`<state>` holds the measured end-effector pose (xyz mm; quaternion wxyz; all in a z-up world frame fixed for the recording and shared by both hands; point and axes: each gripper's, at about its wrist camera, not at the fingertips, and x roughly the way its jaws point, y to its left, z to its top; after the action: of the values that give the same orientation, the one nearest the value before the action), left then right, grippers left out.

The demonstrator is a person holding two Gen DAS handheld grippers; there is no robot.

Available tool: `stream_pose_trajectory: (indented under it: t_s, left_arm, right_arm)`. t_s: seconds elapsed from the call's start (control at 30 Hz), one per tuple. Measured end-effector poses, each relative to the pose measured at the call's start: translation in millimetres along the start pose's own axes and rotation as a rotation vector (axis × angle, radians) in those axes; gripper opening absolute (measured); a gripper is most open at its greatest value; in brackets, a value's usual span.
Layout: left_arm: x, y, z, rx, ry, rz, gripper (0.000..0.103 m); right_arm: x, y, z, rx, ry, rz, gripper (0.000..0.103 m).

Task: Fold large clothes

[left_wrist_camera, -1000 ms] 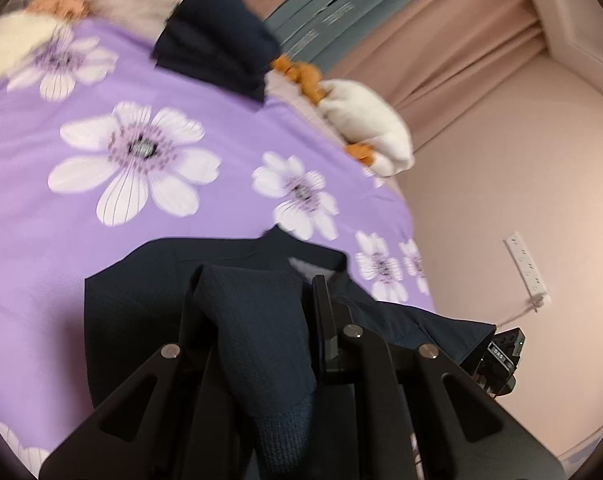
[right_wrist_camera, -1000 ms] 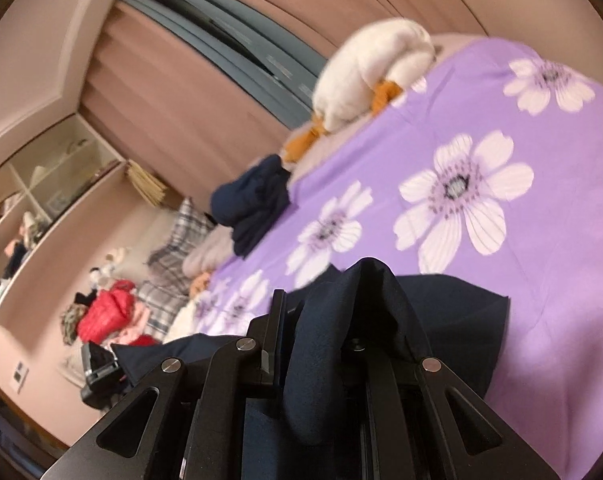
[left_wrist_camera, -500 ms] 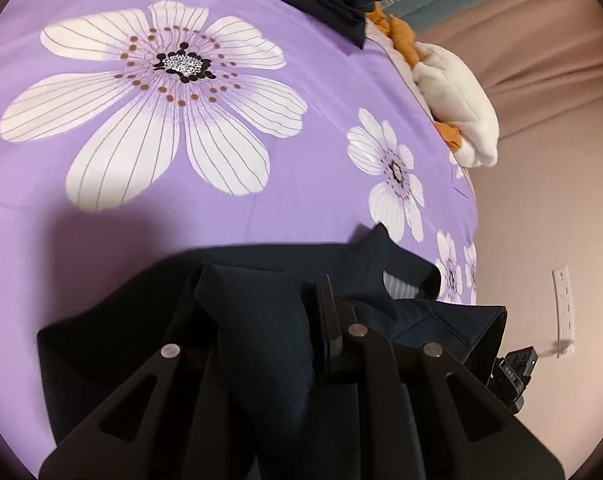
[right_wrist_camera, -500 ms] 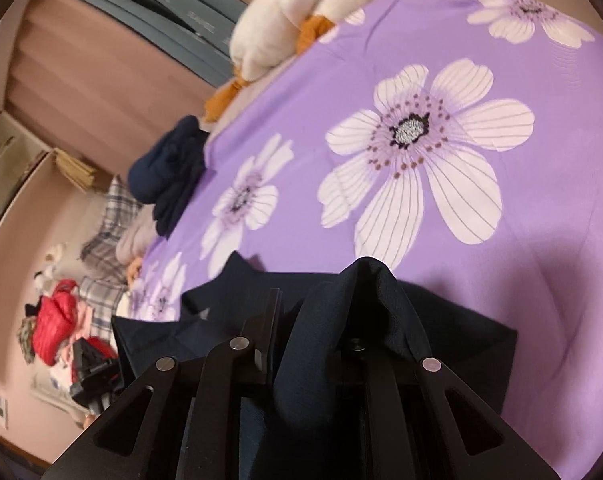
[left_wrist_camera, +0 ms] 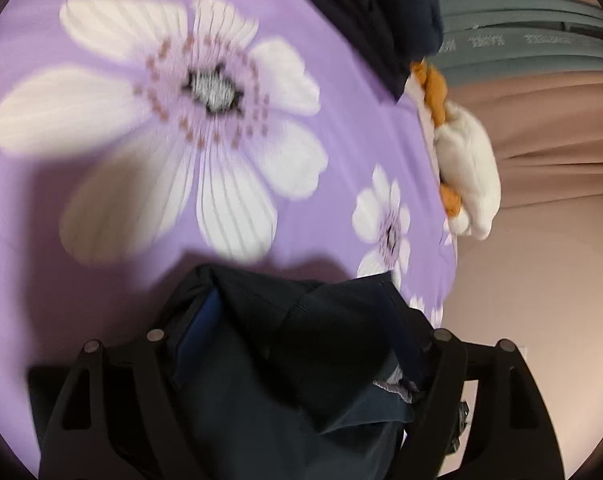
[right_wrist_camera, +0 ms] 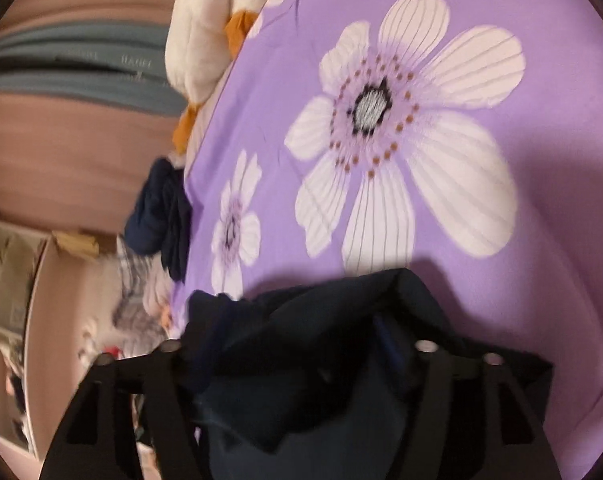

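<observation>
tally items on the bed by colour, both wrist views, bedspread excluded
Navy: 2 — the garment lying between the open jaws of the left gripper and right gripper, and the clothes pile at the far edge.
White and orange: 1 — plush toy.
Total: 3, on the bedspread.

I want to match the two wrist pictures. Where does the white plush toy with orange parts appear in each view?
Left wrist view: the white plush toy with orange parts lies at the right, on the edge of the purple flowered bed cover.
Right wrist view: the toy is at the top left.
Shared landmark: the grey-blue curtain band.
</observation>
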<state>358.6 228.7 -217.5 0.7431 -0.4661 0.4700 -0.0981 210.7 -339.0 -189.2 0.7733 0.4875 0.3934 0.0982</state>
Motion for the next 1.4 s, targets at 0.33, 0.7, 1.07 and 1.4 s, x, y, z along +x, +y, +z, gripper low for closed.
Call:
stream_pose_trajectory:
  t_s: [0.33,0.7,1.07,1.4]
  left_arm:
    - [-38,4,17,0.043,-0.164,0.043,0.079]
    - [-104,38,-81,0.302,-0.031,0.072,0.079]
    - [-104,52,-139,0.346,0.080,0.030,0.073]
    - [-104,52,-153,0.401,0.125,0.058,0.007]
  right_arm:
    - [-37,2,18,0.014,-0.176,0.038,0.075]
    - [-86,18,-58,-0.351,-0.115,-0.139,0.075]
    - [-98,-8,-121,-0.453,-0.073,-0.275,0.075]
    - [-98,3,-138,-0.574,-0.081,-0.297,0.020]
